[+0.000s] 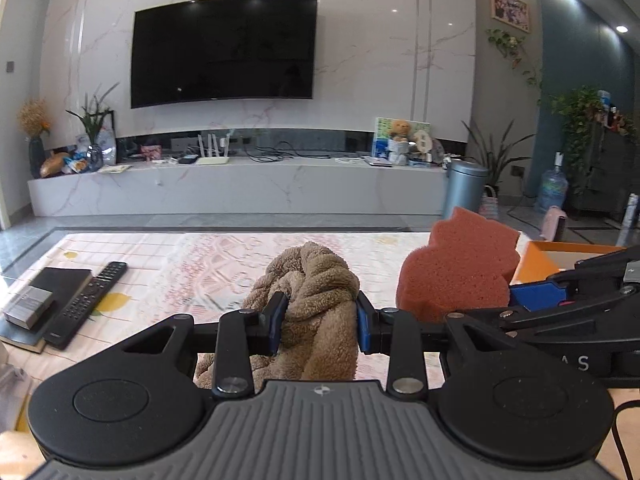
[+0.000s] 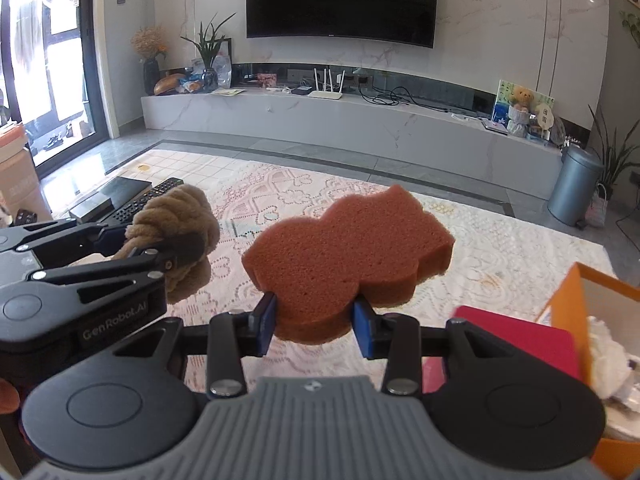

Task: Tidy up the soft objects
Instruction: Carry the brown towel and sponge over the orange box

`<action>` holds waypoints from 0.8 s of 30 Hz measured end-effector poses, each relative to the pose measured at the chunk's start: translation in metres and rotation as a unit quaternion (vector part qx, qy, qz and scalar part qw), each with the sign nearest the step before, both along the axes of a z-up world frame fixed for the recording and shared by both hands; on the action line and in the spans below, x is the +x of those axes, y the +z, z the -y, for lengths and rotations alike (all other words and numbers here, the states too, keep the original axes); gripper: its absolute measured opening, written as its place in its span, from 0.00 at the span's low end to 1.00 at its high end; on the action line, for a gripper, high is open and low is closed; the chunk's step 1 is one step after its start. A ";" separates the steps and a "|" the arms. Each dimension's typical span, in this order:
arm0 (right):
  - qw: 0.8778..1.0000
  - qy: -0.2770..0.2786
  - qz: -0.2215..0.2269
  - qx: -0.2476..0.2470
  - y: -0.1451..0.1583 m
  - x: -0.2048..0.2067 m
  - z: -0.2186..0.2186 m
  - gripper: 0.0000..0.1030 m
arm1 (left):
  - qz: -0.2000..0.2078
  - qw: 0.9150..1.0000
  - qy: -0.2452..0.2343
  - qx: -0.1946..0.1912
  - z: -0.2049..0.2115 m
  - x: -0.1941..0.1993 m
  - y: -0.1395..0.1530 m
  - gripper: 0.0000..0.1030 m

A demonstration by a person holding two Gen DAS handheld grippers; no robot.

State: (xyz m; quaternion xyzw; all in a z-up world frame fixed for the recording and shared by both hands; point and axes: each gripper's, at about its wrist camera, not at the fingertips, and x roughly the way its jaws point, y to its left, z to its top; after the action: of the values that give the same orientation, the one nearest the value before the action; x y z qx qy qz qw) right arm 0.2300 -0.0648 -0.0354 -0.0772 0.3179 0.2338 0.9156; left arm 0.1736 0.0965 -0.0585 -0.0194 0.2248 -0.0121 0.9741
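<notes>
Both pickups look done but nothing is stowed: left tongs [image 1: 318, 320] clench the brown towel [image 1: 308, 292], right tongs [image 2: 314, 322] clench the orange sponge [image 2: 348, 252], with the orange box [image 2: 600, 320] to their right.

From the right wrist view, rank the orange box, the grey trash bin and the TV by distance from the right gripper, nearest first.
1. Orange box: low at the right, just beside the right gripper, whose fingers pinch the sponge.
2. Grey trash bin: on the floor past the rug, far right.
3. TV: on the marble wall, straight ahead, farthest.
</notes>
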 end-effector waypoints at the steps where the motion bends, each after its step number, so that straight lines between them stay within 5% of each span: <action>1: 1.000 0.001 0.004 -0.004 0.004 -0.005 0.009 0.38 | -0.002 1.000 -0.008 -0.003 0.005 -0.002 0.002 0.38; 12: 0.996 -0.017 0.051 -0.070 0.038 -0.034 0.115 0.39 | 0.005 0.991 -0.132 -0.025 0.075 -0.003 0.038 0.38; 18: 0.994 -0.041 0.047 -0.088 0.049 -0.025 0.176 0.39 | -0.003 0.979 -0.202 -0.034 0.125 0.024 0.054 0.38; 24: 0.991 -0.062 0.035 -0.110 0.052 -0.009 0.229 0.39 | -0.030 0.960 -0.263 -0.087 0.167 0.068 0.064 0.38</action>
State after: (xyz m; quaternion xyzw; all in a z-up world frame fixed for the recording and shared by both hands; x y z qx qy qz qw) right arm 0.2214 -0.2936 0.0162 -0.1661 0.3134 0.1375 0.9248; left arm 0.2412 -0.0707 0.0056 -0.0449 0.2490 -0.2866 0.9240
